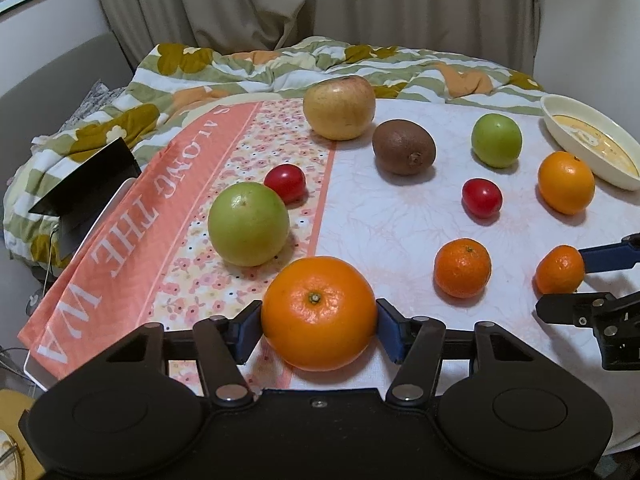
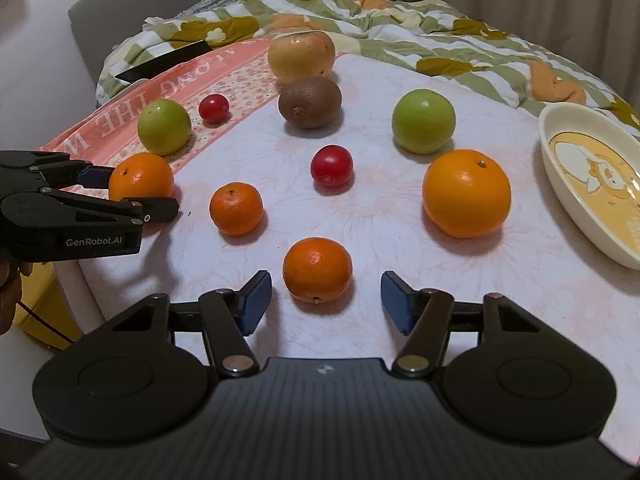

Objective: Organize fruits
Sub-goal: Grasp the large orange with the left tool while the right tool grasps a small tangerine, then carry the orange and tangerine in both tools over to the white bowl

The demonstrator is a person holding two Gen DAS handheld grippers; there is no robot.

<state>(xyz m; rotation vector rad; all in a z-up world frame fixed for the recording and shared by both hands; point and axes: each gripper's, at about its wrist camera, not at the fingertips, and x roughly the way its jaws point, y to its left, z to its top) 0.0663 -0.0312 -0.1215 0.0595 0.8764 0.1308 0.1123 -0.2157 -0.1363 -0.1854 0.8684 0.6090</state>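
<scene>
Blue fingers [image 1: 386,322] of the left gripper [image 1: 319,326] press both sides of a large orange [image 1: 319,312]; the right gripper [image 2: 326,302] stands partly open around a small mandarin [image 2: 317,275], its pads clear of the peel.

Both fruits sit on the white floral tablecloth [image 2: 380,216], the large orange at the edge of the pink patterned strip [image 1: 208,184]. Spread over the cloth are a second mandarin [image 2: 236,209], another orange [image 2: 466,194], two red tomatoes [image 2: 331,166] [image 2: 213,109], two green apples [image 2: 423,121] [image 2: 164,127], a brown kiwi [image 2: 310,102] and a yellowish apple [image 2: 301,57]. An oval cream dish [image 2: 560,188] lies at the right edge, near the second orange. A flowered quilt [image 2: 440,48] is bunched up behind the fruit.
</scene>
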